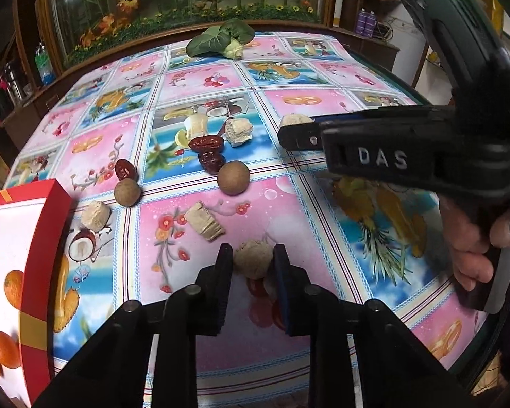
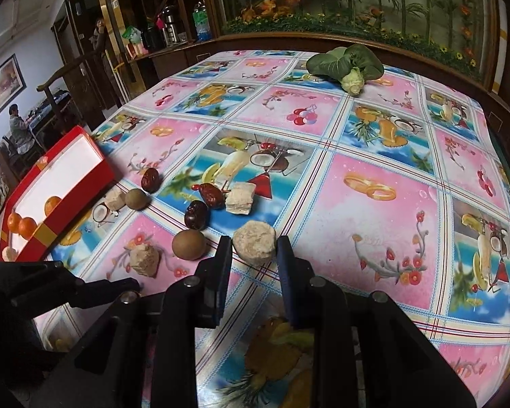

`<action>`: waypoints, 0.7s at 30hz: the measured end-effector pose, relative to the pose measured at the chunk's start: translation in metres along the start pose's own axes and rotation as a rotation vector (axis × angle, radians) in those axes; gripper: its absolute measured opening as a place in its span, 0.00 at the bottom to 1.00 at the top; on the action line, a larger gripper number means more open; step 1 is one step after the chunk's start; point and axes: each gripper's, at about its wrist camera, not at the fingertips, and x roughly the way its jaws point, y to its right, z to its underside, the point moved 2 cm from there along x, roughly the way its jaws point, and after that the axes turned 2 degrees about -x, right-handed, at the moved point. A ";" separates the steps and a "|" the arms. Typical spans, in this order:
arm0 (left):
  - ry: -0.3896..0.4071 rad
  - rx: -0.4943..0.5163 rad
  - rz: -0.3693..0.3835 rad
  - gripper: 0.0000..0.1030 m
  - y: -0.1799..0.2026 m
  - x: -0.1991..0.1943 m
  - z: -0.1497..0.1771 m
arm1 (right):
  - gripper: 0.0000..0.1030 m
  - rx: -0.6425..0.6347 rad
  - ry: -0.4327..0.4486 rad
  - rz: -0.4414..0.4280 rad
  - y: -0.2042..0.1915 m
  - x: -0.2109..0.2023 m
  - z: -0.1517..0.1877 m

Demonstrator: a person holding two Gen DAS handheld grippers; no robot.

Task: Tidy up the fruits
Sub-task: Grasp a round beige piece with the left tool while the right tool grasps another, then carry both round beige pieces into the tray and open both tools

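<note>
Red box point(image 2: 95, 166): it sat at the table's left edge, lid off, white inside; you had three oranges point(image 2: 27, 226) in its near end, plus a pale lump at the near corner
Left gripper point(image 1: 253, 258): your pads pressed both sides of a pale beige chunk point(image 1: 253, 260) near the table's front edge
Right gripper point(image 2: 254, 250): it was clamped on a round beige piece point(image 2: 254, 243), still resting on the cloth
Loose on the table point(image 2: 374, 210): red dates point(image 2: 195, 214), two brown round fruits point(image 2: 188, 243) and more beige chunks lay between box and grippers; a leafy green vegetable point(image 2: 348, 68) sat by the far edge
Left view only: your hand point(image 1: 476, 241) on the right gripper's handle
Right view only: a seated person point(image 2: 20, 129) in the room behind the box
</note>
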 end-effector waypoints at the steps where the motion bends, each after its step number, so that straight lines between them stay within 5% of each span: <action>1: 0.003 0.005 -0.005 0.22 0.001 0.000 0.000 | 0.28 0.008 0.000 0.002 0.002 0.000 0.000; 12: 0.011 -0.017 0.005 0.22 -0.003 -0.004 0.002 | 0.28 0.073 0.011 0.009 0.016 -0.003 -0.003; 21: 0.092 -0.067 -0.043 0.22 -0.026 -0.043 -0.003 | 0.28 0.085 0.052 -0.039 0.004 -0.011 -0.008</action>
